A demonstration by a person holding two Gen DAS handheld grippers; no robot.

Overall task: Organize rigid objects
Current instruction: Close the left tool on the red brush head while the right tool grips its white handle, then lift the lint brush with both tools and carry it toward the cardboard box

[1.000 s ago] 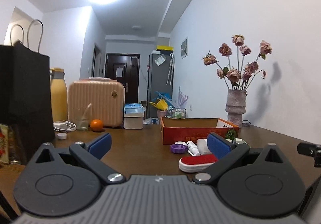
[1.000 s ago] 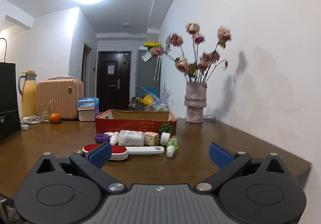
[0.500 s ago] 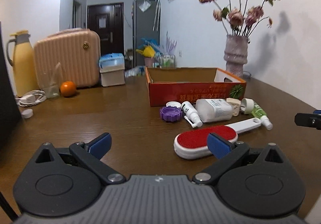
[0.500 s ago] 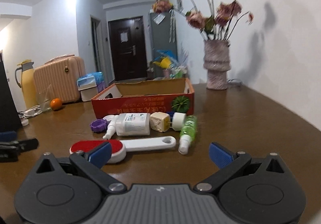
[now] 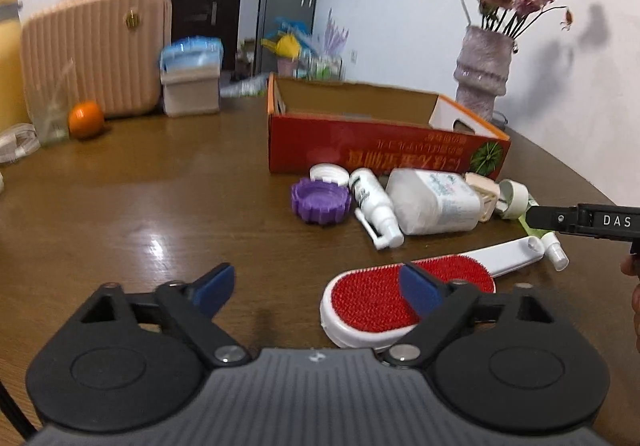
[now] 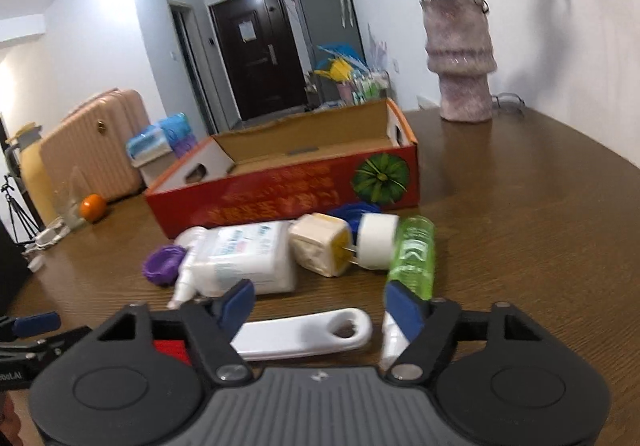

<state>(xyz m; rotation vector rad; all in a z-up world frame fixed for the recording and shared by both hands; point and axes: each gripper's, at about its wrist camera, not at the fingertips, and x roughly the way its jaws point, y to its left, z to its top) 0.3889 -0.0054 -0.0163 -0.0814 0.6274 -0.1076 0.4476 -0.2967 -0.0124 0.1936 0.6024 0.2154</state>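
The lint brush (image 5: 404, 296), red pad and white handle, lies flat on the desk (image 5: 140, 214) at the front of a loose row of small things: a purple cap (image 5: 320, 201), a white spray bottle (image 5: 374, 206), a white labelled bottle (image 6: 244, 258), a cream block (image 6: 322, 248), a white roll (image 6: 376, 240) and a green bottle (image 6: 412, 252), all just in front of the empty red cardboard box (image 6: 288, 190). This looks like the approach step: nothing is picked up yet. The left gripper (image 5: 316, 284) hangs by the brush head, its jaws closing with only its right finger over the pad; the right gripper (image 6: 322, 306) has its jaws closing around the handle's end, not yet pressing on it. The next move probably calls for a firm pinch on the handle and a lift over the box wall. The desk is dark glossy wood; behind stand a vase (image 6: 460, 62) of dried roses, a pink suitcase (image 5: 96, 50), an orange (image 5: 85, 118) and a dark door (image 6: 256, 46).
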